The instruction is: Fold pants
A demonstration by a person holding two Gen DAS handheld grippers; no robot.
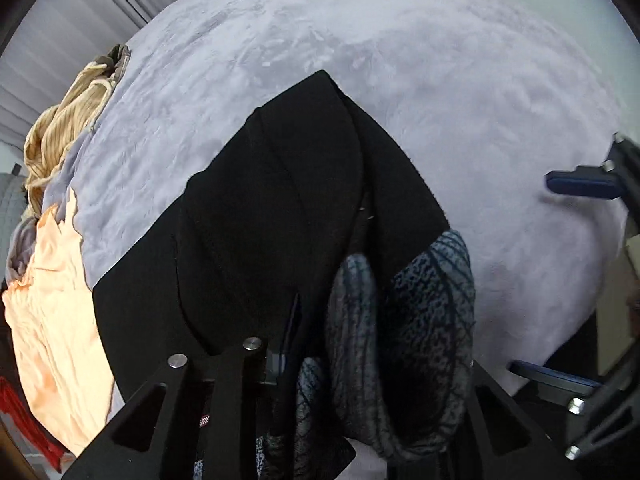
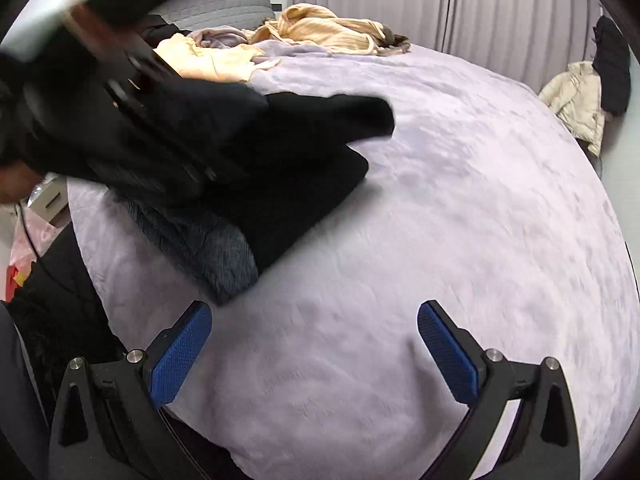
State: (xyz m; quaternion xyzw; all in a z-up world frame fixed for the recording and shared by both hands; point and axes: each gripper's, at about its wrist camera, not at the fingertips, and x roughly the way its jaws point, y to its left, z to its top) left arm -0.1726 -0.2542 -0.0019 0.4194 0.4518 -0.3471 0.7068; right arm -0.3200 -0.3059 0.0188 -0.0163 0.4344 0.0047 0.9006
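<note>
The black pants (image 1: 280, 200) lie part folded on the lilac blanket (image 1: 400, 60), with their grey fleece lining (image 1: 424, 300) turned out at the near end. My left gripper (image 1: 304, 352) is shut on the pants, and the bunched cloth hides its fingertips. In the right wrist view the pants (image 2: 288, 168) sit at the left, with the lining (image 2: 208, 248) facing me and the blurred left gripper (image 2: 132, 80) above them. My right gripper (image 2: 314, 354) is open over bare blanket to the right of the pants, with nothing between its blue pads (image 2: 180, 356). It also shows as the right gripper (image 1: 568, 280) at the frame edge.
A tan ribbed garment (image 2: 320, 28) and a peach garment (image 2: 208, 60) are heaped at the bed's far edge beside a grey pillow (image 2: 224, 8). A cream jacket (image 2: 576, 96) hangs off the right side. The blanket (image 2: 440, 200) stretches bare to the right of the pants.
</note>
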